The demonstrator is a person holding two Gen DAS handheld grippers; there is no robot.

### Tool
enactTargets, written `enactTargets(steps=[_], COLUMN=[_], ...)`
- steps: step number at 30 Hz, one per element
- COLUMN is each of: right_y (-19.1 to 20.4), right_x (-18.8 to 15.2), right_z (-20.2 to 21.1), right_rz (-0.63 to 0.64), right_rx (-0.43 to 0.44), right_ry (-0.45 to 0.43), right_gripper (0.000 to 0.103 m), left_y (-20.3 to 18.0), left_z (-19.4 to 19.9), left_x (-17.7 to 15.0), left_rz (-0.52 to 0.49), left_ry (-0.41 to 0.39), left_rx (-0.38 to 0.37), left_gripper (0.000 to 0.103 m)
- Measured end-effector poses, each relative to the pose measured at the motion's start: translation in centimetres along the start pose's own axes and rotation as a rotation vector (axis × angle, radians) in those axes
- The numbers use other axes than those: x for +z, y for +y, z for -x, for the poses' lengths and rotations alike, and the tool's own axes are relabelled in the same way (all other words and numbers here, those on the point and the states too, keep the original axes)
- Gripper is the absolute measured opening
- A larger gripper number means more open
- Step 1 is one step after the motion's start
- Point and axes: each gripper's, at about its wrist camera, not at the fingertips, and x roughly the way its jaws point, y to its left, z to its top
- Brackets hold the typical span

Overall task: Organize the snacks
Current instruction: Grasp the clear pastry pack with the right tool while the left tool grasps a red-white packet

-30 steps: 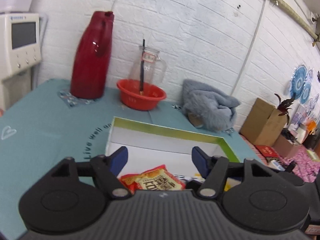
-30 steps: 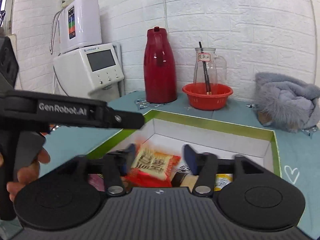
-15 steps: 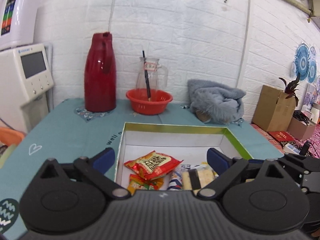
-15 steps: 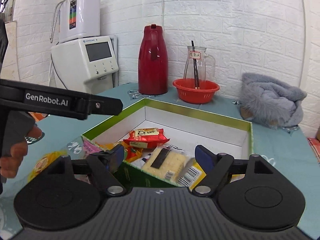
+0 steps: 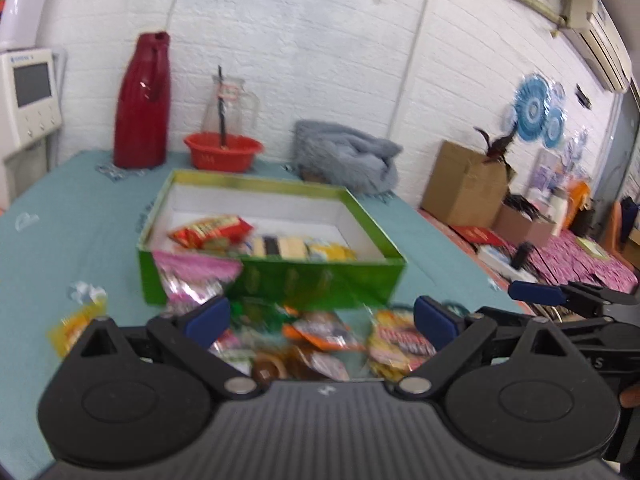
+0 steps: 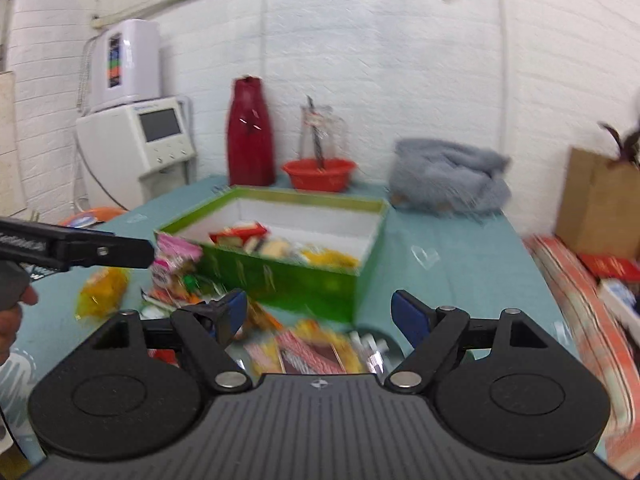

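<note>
Left hand-held gripper [image 5: 320, 318]: jaws wide, nothing between the pads. It sits low over the loose snack packets [image 5: 320, 340] on the teal bench [image 5: 60, 248], just in front of the green box [image 5: 320, 280]. The packets show in the gap between its blue fingertips [image 5: 208, 316] and below them, apart from the pads as far as the blur allows.

Right hand-held gripper [image 6: 320, 314]: also wide, empty. Under its gap lies a red/yellow striped packet [image 6: 312, 352], w/ more wrappers to the left. In the left wrist view the right unit pokes in at the right edge, beside the left one; in the right wrist view the left unit's black body comes in from the left edge w/ part of a hand [image 6: 12, 320] on it.

Green box: open top, white inside, near the bench middle, beyond both grippers. Inside: a red packet [image 5: 210, 232], a pale cracker pack w/ dark band [image 5: 276, 246] and a yellow packet [image 5: 332, 250], along the near wall. A pink foil bag [image 5: 192, 276] leans at the box's front left corner, outside. A yellow packet [image 6: 102, 292] lies apart at the far left.

Behind the box, by the brick wall: red thermos [image 5: 142, 100], orange bowl [image 5: 222, 152] w/ a glass jug behind it, grey fluffy cloth [image 5: 344, 156].
</note>
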Motion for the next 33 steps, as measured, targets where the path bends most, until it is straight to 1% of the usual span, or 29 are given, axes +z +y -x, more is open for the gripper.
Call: enactTargets(steps=[3,6,8,11,15,17,20,22,25,26,27,28,29,30,32,33], right_y=[-0.8,-0.9,-0.9,-0.9,-0.6,-0.8,-0.5,0.0,1.0,1.2,1.4,1.6,1.8,1.9,2.0,2.0], right_x=[-2.3,-4.3,-5.2,-5.8,-5.8,-6.0,-6.3,-6.5,-6.9,-7.0,-7.1,-7.2,-7.3,-7.4,-7.5,-7.6], right_z=[0.0,-0.3,-0.7,-1.2,-1.8,-2.1,-1.4,-0.9,-0.2,0.0,0.2,0.4,0.6,0.8,1.0,0.9], right_rz=[-0.048,-0.078,-0.100,-0.119,-0.045,-0.047,-0.053,-0.046,-0.042,-0.042,-0.039,-0.037,-0.038,-0.038,-0.034,-0.034], right_rx=[-0.027,-0.099,-0.122,-0.084,-0.093,-0.095,-0.044,-0.008,0.036,0.046,0.059,0.072,0.080,0.082,0.080,0.078], right_ry=[0.057,0.105,0.128,0.138,0.123,0.142,0.156,0.169,0.180,0.183,0.185,0.187,0.187,0.186,0.189,0.190], right_gripper=[0.103,0.103,0.103,0.103,0.103,0.103,0.103,0.103,0.103,0.103,0.103,0.103,0.103,0.103,0.103,0.103], left_y=[-0.7,-1.1,-1.1,-0.7,0.1,0.6,1.2,1.2,0.9,0.8,0.7,0.8,0.9,0.9,0.6,0.6], left_z=[-0.1,0.2,0.4,0.6,1.3,1.4,1.1,0.6,-0.7,-1.2,-1.7,-2.3,-2.9,-3.3,-3.8,-4.0], left_x=[-1.7,-3.2,-4.1,-5.0,-5.7,-5.9,-5.8,-5.4,-4.9,-4.9,-4.8,-4.8,-5.0,-5.1,-5.3,-5.3], left_rz=[0.005,0.010,0.008,0.005,0.012,0.021,0.042,0.043,0.021,0.015,0.010,0.011,0.021,0.024,-0.001,-0.007], left_ry=[0.036,0.062,0.083,0.127,0.143,0.147,0.154,0.143,0.122,0.118,0.117,0.127,0.139,0.142,0.135,0.131], left_rx=[-0.022,-0.035,-0.052,-0.070,-0.076,-0.072,-0.073,-0.068,-0.028,-0.016,-0.007,-0.001,0.007,0.018,0.054,0.068], left_gripper=[0.095,0.095,0.095,0.095,0.095,0.095,0.095,0.095,0.094,0.087,0.067,0.059,0.058,0.058,0.058,0.063])
